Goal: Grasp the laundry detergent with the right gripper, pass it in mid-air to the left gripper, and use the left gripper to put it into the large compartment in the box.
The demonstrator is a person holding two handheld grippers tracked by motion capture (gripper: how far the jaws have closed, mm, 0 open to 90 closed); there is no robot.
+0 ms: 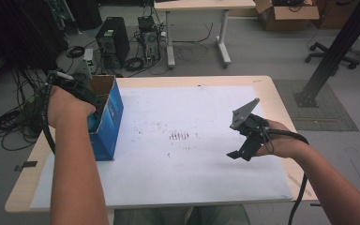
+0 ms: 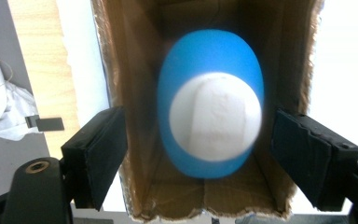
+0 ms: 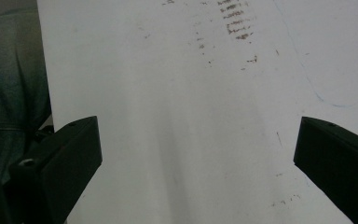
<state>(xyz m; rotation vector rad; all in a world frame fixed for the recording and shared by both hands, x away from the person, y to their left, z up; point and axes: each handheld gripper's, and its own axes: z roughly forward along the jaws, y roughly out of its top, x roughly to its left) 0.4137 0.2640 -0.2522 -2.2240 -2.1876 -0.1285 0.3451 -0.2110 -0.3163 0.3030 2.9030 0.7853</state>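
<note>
Left gripper (image 2: pixel 198 154) jaws spread wide astride open blue box (image 1: pixel 107 119) at table's left edge, its view shows blue-white egg-shaped object (image 2: pixel 210 122) inside, blurred, right gripper (image 3: pixel 198 154) wide open, empty, over white sheet (image 1: pixel 192 145).

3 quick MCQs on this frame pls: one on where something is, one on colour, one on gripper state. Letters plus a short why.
1. Where is the open box?
A. at the table's left side, by the left gripper
B. at the table's far right corner
C. on the floor by the office chair

2. What colour is the egg-shaped object inside the box?
A. red with a black patch
B. blue with a white patch
C. all green

3. How does the right gripper stand?
A. shut on the box
B. shut on a pen
C. open over the white sheet, holding nothing

Answers: 1 A, the high view shows the box at the left edge beside the left gripper. 2 B, the left gripper view shows blue around white. 3 C, its jaws stand wide apart over the bare white sheet.
</note>
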